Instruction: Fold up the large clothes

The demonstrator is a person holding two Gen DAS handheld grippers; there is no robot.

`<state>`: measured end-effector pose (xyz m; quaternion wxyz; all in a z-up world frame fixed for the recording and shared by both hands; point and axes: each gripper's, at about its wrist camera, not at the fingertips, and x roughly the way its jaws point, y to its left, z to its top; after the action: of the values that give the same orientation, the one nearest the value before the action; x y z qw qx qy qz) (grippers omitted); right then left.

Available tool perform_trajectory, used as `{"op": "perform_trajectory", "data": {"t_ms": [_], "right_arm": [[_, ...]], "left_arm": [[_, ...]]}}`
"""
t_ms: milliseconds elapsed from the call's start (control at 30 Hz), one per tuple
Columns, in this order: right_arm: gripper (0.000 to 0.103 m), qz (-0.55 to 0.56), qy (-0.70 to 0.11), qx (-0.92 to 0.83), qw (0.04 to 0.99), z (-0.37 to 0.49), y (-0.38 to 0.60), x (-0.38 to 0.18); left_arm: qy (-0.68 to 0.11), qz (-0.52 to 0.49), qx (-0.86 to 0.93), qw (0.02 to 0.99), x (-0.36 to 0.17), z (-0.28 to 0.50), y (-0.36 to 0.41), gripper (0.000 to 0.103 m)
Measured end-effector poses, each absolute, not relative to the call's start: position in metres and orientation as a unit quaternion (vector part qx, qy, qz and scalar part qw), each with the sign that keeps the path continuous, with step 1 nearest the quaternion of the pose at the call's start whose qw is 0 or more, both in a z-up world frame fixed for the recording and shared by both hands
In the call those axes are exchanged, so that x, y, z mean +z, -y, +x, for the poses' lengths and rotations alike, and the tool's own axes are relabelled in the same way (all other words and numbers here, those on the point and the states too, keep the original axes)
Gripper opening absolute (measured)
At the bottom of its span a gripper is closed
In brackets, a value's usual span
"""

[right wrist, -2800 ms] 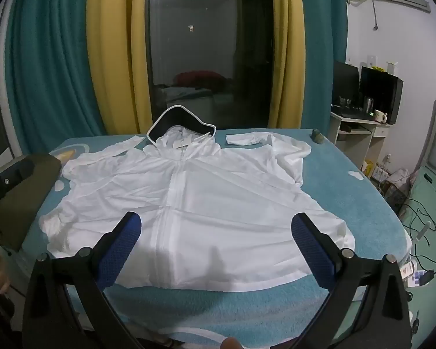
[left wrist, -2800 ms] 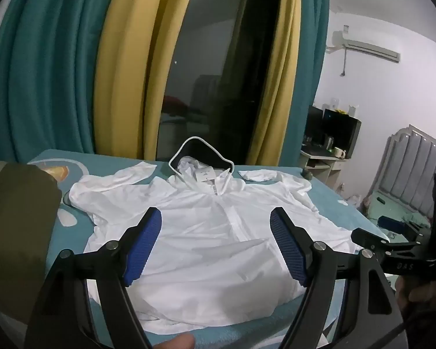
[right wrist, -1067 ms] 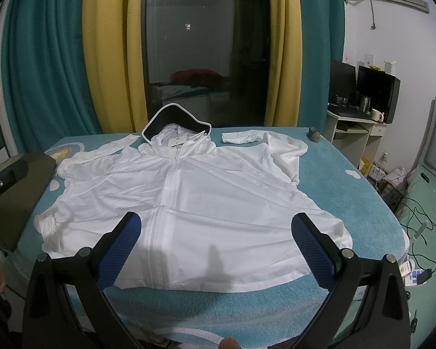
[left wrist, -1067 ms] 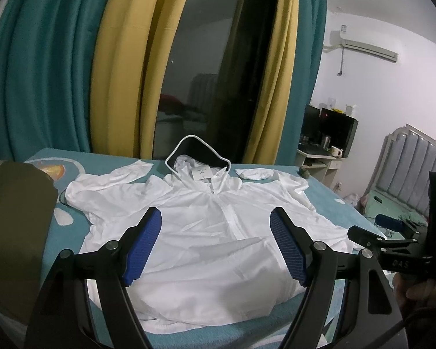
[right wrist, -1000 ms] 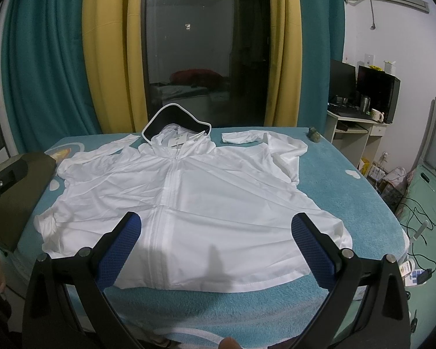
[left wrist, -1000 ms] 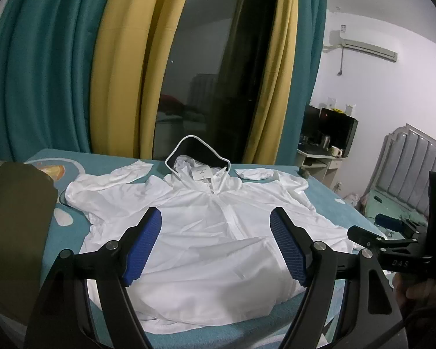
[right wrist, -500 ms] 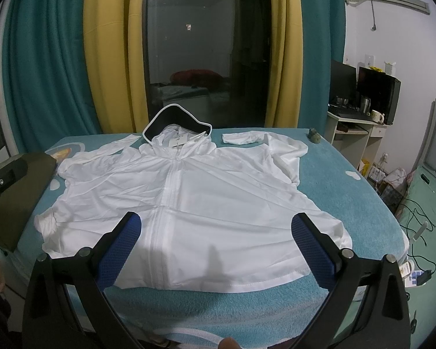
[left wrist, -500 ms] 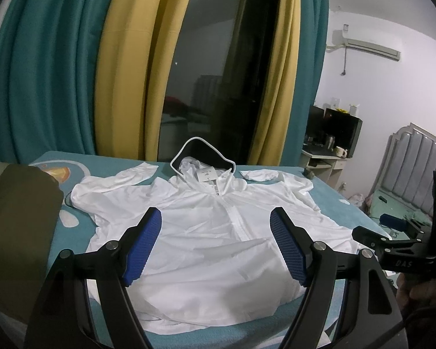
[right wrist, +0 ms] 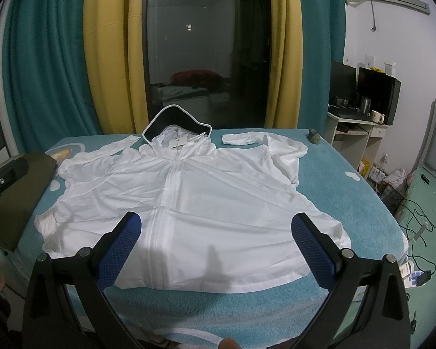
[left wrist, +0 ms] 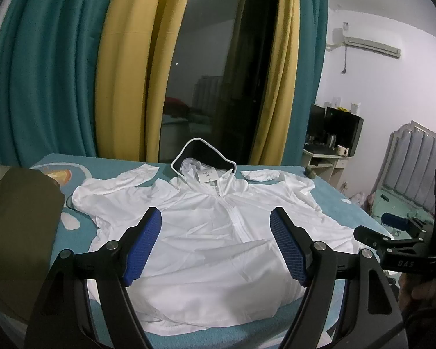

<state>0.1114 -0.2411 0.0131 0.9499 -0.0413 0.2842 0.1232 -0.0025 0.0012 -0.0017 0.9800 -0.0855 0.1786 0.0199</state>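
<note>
Jacket (right wrist: 189,203) lies flat, zipped, white, hood up top, ahead of left gripper (left wrist: 216,247) and right gripper (right wrist: 216,247), both spread wide, empty.

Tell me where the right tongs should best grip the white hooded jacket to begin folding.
Probably the near right hem corner of the thin white hooded jacket. It lies flat at the teal bed's near edge; the open right tongs can come low from the right.
</note>
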Motion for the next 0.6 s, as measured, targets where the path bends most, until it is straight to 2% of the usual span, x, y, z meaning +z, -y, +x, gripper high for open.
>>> {"op": "perform_trajectory", "data": {"t_ms": [600], "right_arm": [[0.102, -0.035, -0.299, 0.141, 0.943, 0.126, 0.241, 0.007]], "left_arm": [[-0.196, -0.089, 0.003, 0.977, -0.002, 0.017, -0.011, 0.080]]}}
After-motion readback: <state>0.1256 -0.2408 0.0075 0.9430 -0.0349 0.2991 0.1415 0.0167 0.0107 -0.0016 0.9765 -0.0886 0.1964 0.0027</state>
